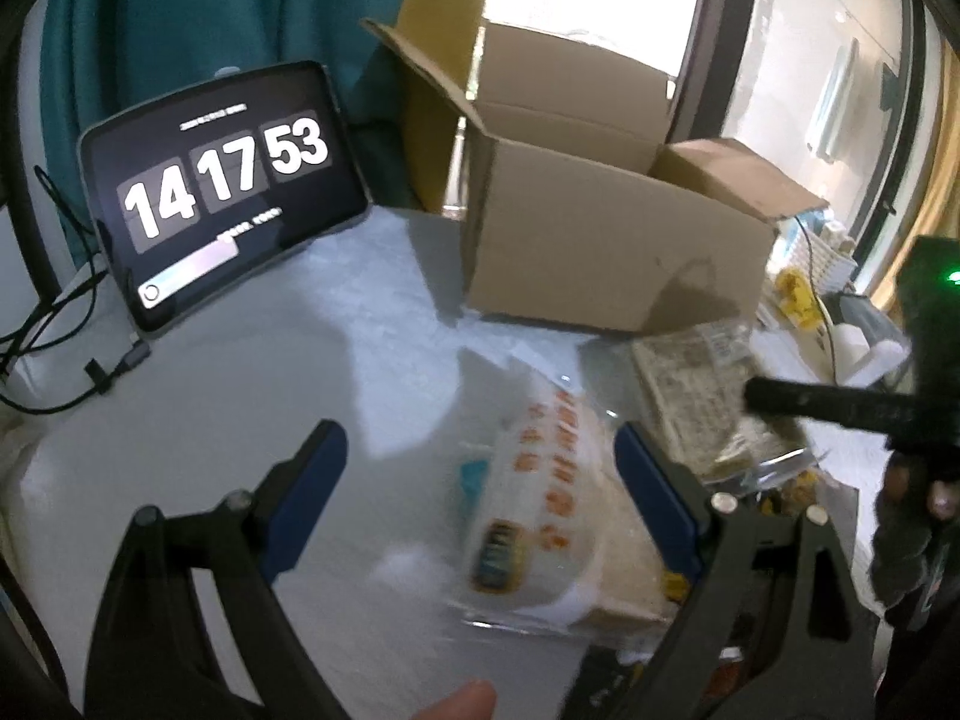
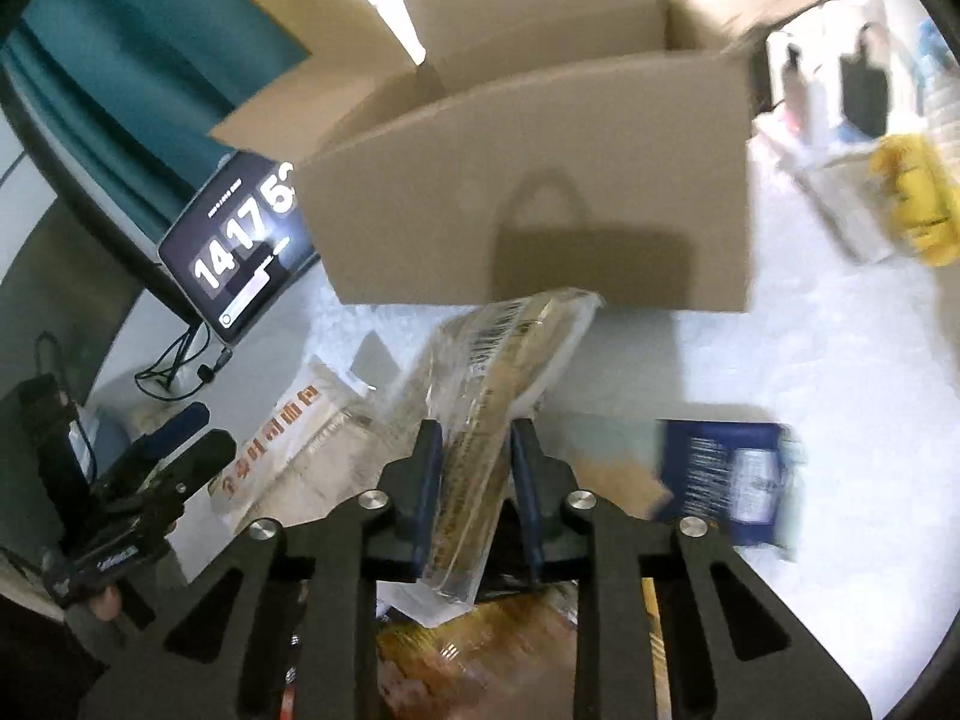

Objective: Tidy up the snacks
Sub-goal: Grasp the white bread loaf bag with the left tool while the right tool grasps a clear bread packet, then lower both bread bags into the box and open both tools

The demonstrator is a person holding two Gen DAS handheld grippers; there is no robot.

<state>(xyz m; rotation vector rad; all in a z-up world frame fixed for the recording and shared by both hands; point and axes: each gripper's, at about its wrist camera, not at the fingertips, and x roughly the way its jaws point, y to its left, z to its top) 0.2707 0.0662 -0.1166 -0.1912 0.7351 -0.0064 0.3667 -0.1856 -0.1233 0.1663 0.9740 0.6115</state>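
Right hand-held gripper (image 2: 477,450): jaws closed on a clear-wrapped snack pack (image 2: 480,420) with a barcode, blue pads pressing both long sides; pack tilted, far end reaching toward the front wall of the cardboard box (image 2: 540,168), near end hanging below the pads. Beneath and around it on the white worktop (image 2: 810,348): a white snack bag with orange lettering (image 2: 288,426) to the left, a dark blue packet (image 2: 726,480) to the right, more wrapped snacks under the gripper body, blurred.

Left hand-held gripper (image 1: 480,480): jaws spread wide, gripping nothing; white snack bag with orange lettering (image 1: 540,510) lying between the blue pads, close against the right one, contact not discernible through motion blur. Fingertip (image 1: 462,702) visible at the lower edge.

Cardboard box (image 1: 600,252) standing open on the worktop (image 1: 240,408) just beyond the snack pile, flaps raised, interior hidden from both views. Tablet (image 1: 222,192) propped to the left of the box, showing a flip clock reading 14 17 53, cable (image 1: 108,372) trailing from its lower corner. Teal curtain (image 1: 180,12) behind the tablet. Yellow packet (image 2: 918,204) and a white basket (image 1: 822,252) at the far right, well apart from the box; details blurred.
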